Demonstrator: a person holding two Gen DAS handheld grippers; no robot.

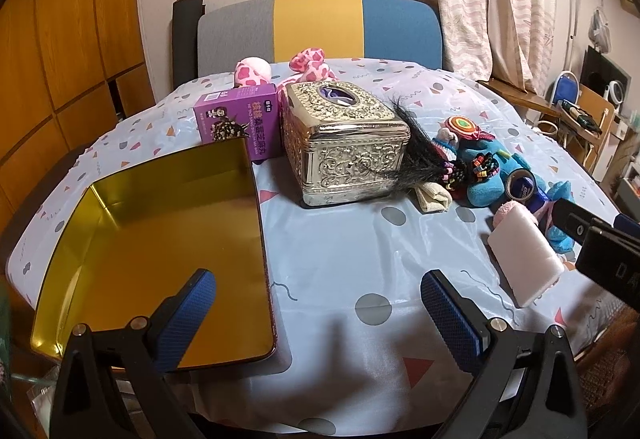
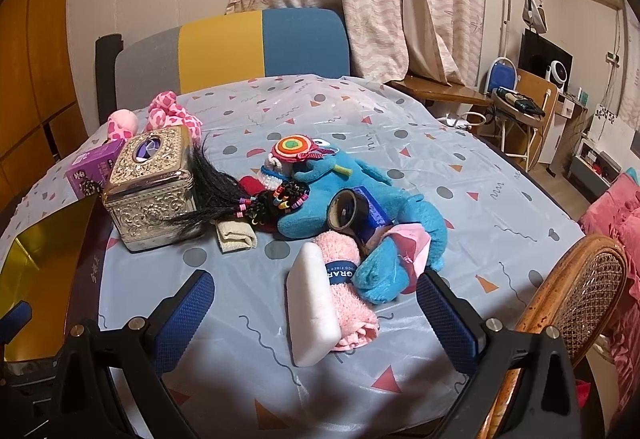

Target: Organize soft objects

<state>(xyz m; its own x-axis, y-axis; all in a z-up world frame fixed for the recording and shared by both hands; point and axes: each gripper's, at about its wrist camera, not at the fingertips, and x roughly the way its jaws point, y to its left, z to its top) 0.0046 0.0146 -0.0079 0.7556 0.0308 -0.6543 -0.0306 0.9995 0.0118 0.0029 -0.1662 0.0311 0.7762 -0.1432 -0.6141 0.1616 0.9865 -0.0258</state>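
Lining up on the soft pile, both grippers wide open and empty.
Right gripper [image 2: 316, 313] frames the pink towel [image 2: 348, 279] beside the white sponge [image 2: 312, 303], near right on the worktop [image 2: 480, 175]; close squarely on towel alone, then carry left to the gold tin [image 1: 160, 239] under the left gripper [image 1: 320, 315].

A blue plush toy [image 2: 360, 195] lies sprawled on its side in the middle of the table, a roll of dark tape [image 2: 343, 209] resting on it. Against its near side lies a rolled pink towel with a navy paper band [image 2: 347, 279], and touching that, a white foam block [image 2: 310, 303] stands on its long edge. A folded beige cloth [image 2: 236, 235] lies flat just beside the pile. A pink spotted plush [image 2: 168, 111] sits at the far edge.
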